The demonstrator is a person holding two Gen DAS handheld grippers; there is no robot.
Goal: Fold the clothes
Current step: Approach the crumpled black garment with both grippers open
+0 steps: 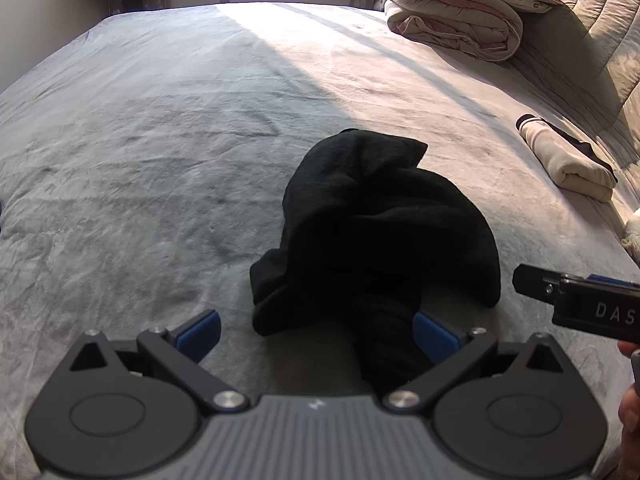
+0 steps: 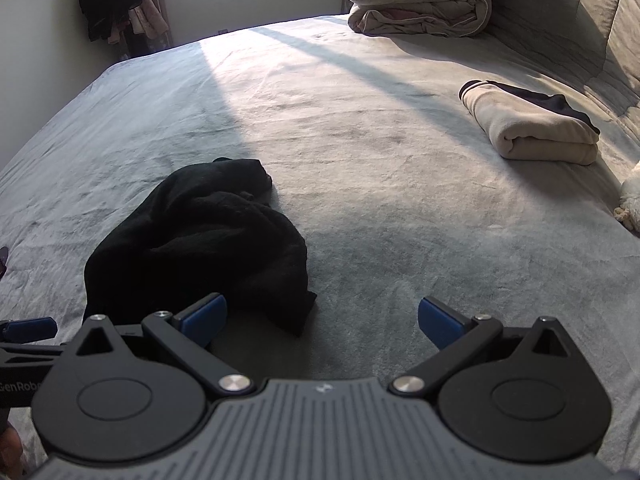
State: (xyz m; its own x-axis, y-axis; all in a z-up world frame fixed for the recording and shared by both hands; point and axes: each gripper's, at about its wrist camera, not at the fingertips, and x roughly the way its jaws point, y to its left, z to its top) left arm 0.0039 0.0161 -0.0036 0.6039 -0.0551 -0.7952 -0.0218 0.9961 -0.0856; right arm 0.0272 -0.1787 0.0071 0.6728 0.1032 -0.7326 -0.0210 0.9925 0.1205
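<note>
left hand-held gripper (image 1: 316,334) spread, black garment (image 1: 372,216) between | right hand-held gripper (image 2: 322,322) spread, bare blanket (image 2: 380,208)

- The crumpled garment (image 1: 372,216) is plain black, with no pattern to be made out.
- The bed cover (image 1: 160,140) is grey, with a pale band of sunlight across it.
- The folded garment (image 2: 536,128) is cream with dark trim.
- The rolled duvet (image 2: 420,0) is off-white with a pink inner side.
- The left gripper (image 1: 316,330) and right gripper (image 2: 322,320) are black and grey-ribbed, with blue pads.
- The headboard (image 1: 600,20) is beige and quilted.
</note>
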